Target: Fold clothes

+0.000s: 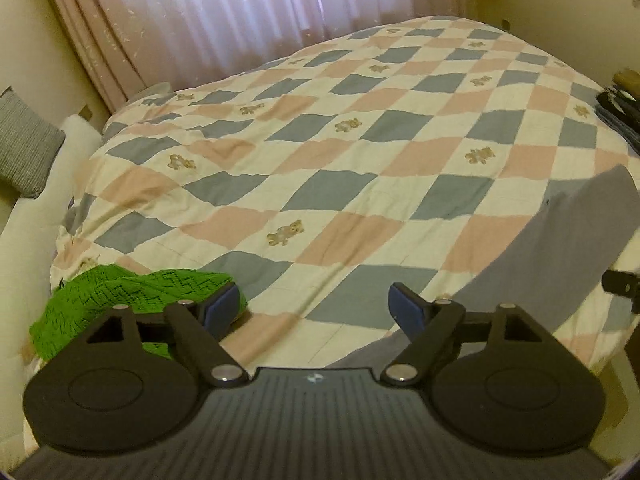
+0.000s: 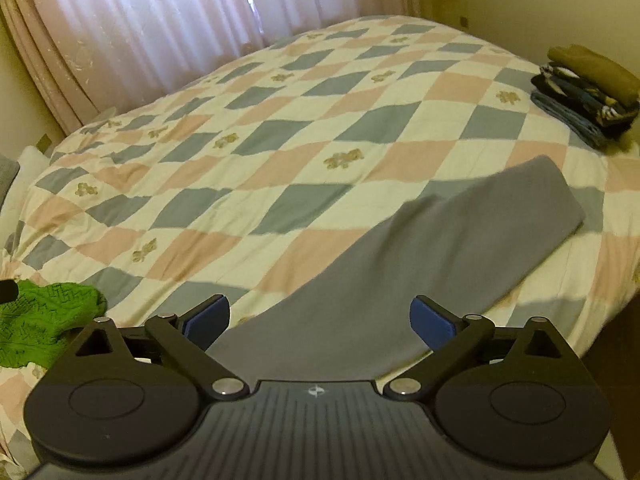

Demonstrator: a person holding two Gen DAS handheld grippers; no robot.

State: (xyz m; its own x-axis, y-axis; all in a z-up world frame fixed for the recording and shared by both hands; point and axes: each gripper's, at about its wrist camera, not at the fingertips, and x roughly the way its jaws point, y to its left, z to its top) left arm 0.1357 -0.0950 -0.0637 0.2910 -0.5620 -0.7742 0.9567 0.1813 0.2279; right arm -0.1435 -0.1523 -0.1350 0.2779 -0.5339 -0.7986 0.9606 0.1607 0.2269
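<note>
In the left wrist view, a grey cushion (image 1: 26,146) sits at nine o'clock against the wall, with a white pillow (image 1: 60,168) just beside it. A green knitted garment (image 1: 100,300) lies crumpled at eight o'clock on the near edge of the bed, partly behind the left finger of the left gripper (image 1: 316,308). That gripper's jaws are spread wide and hold nothing; the checked quilt (image 1: 320,152) shows between them. Pink curtains (image 1: 208,12) hang at twelve o'clock behind the bed. At four o'clock a grey garment (image 1: 560,260) lies flat on the quilt.

In the right wrist view, the green knitted garment (image 2: 44,320) is at eight o'clock, well apart from the grey one. The right gripper (image 2: 320,320) also has its jaws released, gripping nothing, and it hovers over the near end of the grey garment (image 2: 420,264), which is folded into a long strip running from six o'clock up toward three o'clock across the quilt (image 2: 280,120). At two o'clock, near the far right edge of the bed, a stack of folded clothes (image 2: 588,96) rests on the quilt, dark pieces below and a tan one on top.
</note>
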